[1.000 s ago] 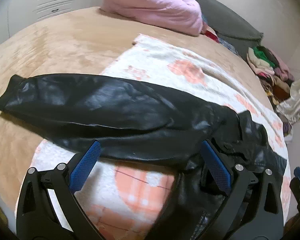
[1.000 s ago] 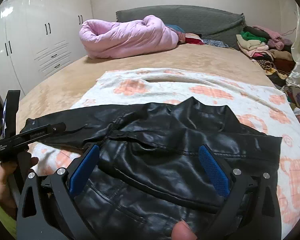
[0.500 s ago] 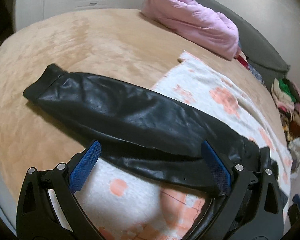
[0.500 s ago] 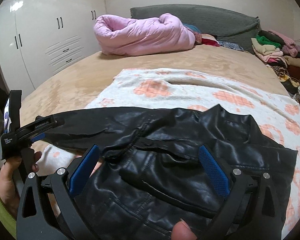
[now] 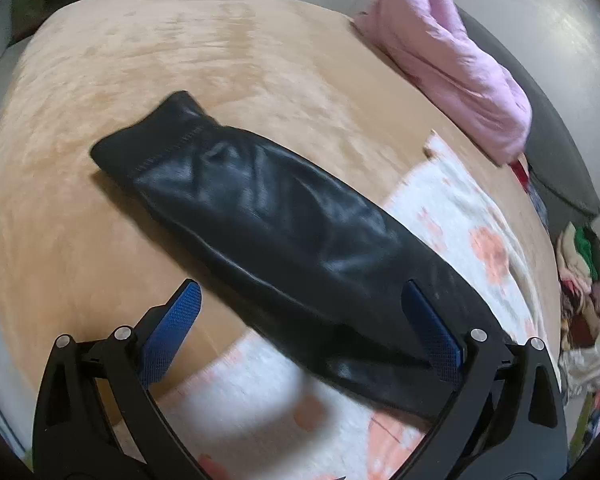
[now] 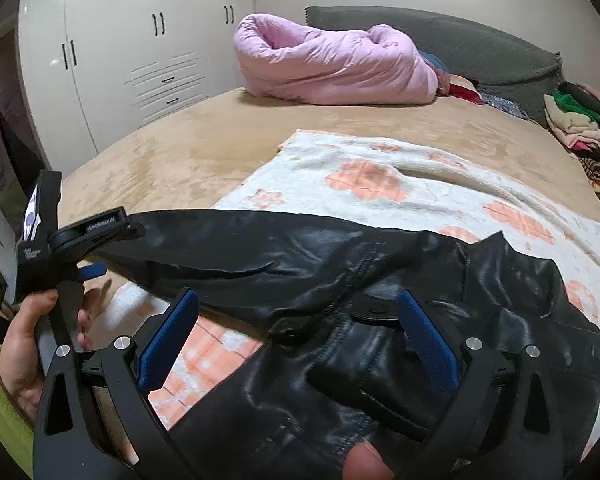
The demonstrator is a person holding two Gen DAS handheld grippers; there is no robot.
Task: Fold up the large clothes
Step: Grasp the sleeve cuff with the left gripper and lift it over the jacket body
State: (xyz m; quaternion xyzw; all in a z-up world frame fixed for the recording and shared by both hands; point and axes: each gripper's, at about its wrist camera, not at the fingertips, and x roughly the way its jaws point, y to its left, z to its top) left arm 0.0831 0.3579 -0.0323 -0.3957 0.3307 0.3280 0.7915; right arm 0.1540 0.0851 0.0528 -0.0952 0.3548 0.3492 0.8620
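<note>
Black leather jacket point(image 6: 380, 320): left tool point(image 5: 300, 328), wide open and empty, has swung toward the sleeve cuff point(image 5: 168, 132), ready to fold it in.

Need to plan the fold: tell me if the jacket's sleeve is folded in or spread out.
Spread out: the sleeve of the jacket lies straight and flat, stretching off the patterned blanket onto the tan bed cover.

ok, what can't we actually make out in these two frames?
- Black jacket: hem and far sleeve cut off by the right wrist view's lower edge and the right gripper.
- Sleeve: shoulder end hidden behind the left gripper; nearby blanket motion-blurred.
- Clothes pile: squeezed at the fisheye rim, items indistinct.
</note>
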